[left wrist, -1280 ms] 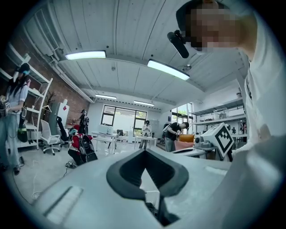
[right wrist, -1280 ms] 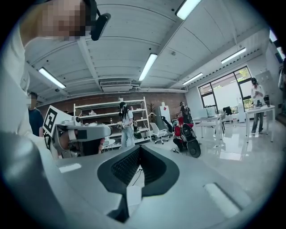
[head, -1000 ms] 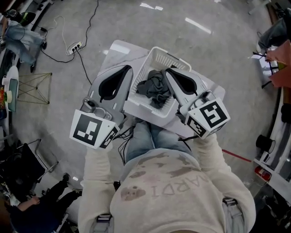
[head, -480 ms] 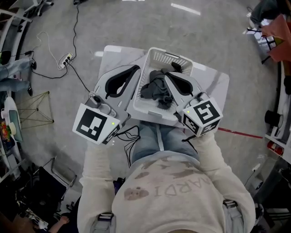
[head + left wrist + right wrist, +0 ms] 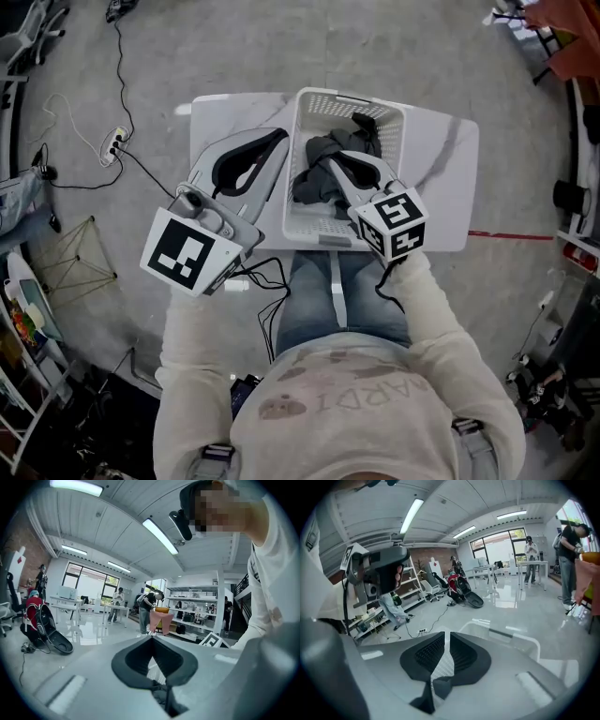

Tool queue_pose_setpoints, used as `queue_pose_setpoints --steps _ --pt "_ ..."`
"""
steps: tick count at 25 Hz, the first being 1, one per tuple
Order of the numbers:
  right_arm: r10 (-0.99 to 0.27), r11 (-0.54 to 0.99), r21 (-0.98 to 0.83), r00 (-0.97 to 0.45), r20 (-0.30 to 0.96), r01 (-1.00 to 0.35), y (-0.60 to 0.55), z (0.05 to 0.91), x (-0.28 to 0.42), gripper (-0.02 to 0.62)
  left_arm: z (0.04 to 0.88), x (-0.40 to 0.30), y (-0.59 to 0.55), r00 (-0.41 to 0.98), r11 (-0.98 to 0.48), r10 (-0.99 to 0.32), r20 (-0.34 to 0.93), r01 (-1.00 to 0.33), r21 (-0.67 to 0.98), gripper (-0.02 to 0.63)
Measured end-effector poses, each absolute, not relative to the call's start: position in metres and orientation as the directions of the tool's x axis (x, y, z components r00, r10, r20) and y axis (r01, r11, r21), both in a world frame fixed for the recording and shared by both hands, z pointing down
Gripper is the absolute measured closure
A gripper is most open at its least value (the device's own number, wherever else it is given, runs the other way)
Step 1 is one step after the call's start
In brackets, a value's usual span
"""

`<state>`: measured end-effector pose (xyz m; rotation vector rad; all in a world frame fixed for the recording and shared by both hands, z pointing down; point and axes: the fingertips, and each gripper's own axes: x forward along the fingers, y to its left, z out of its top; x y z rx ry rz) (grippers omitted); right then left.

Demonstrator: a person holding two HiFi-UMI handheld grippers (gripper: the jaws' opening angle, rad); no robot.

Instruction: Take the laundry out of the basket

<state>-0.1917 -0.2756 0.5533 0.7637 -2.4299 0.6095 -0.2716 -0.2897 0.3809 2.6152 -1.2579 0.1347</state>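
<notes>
Grey floor w/ a white table [image 5: 441,187] in the upper middle of the head view. White basket [image 5: 349,97] sits on it, w/ dark laundry [image 5: 321,147] heaped inside. Right gripper [image 5: 330,159] is over the clothes, can't tell if it touches. Its 2 jaws have only a thin gap, nothing in it. Left gripper [image 5: 281,137] is beside the basket's left wall, jaws pressed together, holding nothing.

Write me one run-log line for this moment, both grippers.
left gripper: jaws together, empty, beside laundry basket | right gripper: jaws slightly apart, empty, above dark laundry in basket
</notes>
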Motion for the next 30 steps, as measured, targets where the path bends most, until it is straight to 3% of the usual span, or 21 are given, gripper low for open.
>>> queue_pose_setpoints --steps 18,24,30 --pt "-0.29 0.686 -0.16 -0.469 0.834 -0.71 -0.272 0.735 -0.167 0.431 0.493 -0.211 -0.33 0.79 -0.757 -0.586 0.181 -0.613 0.225 0.606" --pt "-0.273 0.783 -0.012 -0.362 0.891 -0.622 -0.283 0.763 -0.161 0.417 0.505 -0.205 -0.337 0.805 -0.768 -0.567 0.177 -0.593 0.242 0.606" --pt "-0.163 0.871 0.001 -0.286 0.944 -0.492 -0.282 0.797 -0.164 0.36 0.513 -0.206 -0.34 0.812 -0.772 -0.558 0.172 -0.584 0.251 0.606"
